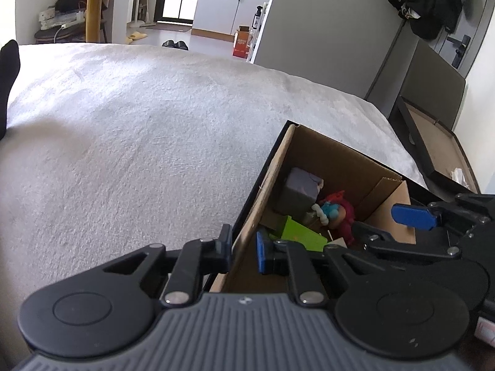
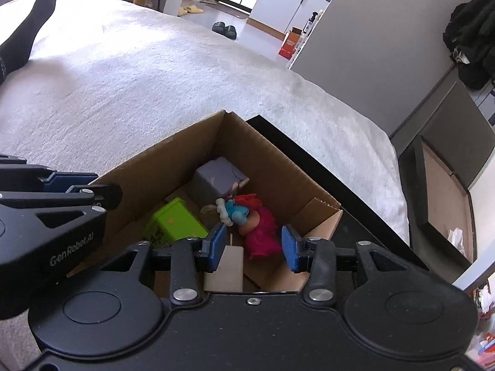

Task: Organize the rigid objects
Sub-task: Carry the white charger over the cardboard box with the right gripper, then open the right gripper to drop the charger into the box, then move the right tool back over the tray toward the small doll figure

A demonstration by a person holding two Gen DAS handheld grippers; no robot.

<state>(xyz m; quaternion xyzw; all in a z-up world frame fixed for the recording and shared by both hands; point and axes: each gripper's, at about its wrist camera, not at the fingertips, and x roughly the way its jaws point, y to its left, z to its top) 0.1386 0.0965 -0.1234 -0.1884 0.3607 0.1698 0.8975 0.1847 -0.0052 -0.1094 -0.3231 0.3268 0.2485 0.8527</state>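
An open cardboard box (image 2: pixel 148 167) stands on the white bed near its right edge. Inside lie a grey-purple cube (image 2: pixel 216 179), a green box (image 2: pixel 176 222), a pink-haired doll (image 2: pixel 263 228) with a blue figure (image 2: pixel 236 211) on it, and a beige block (image 2: pixel 224 266) at the near side. My left gripper (image 1: pixel 244 244) is shut on the box's left wall (image 1: pixel 266 185), one pad outside and one inside. Over the box's near end my right gripper (image 2: pixel 253 247) stands open, its pads clear of the doll below; the beige block lies beside its left pad.
The white blanket (image 1: pixel 139 139) stretches away to the left. A person's foot in a black sock (image 2: pixel 27 31) rests at its far left. The cardboard box sits in a black tray (image 2: pixel 340 179). A black lid with a brown inside (image 2: pixel 445 191) stands right of the bed.
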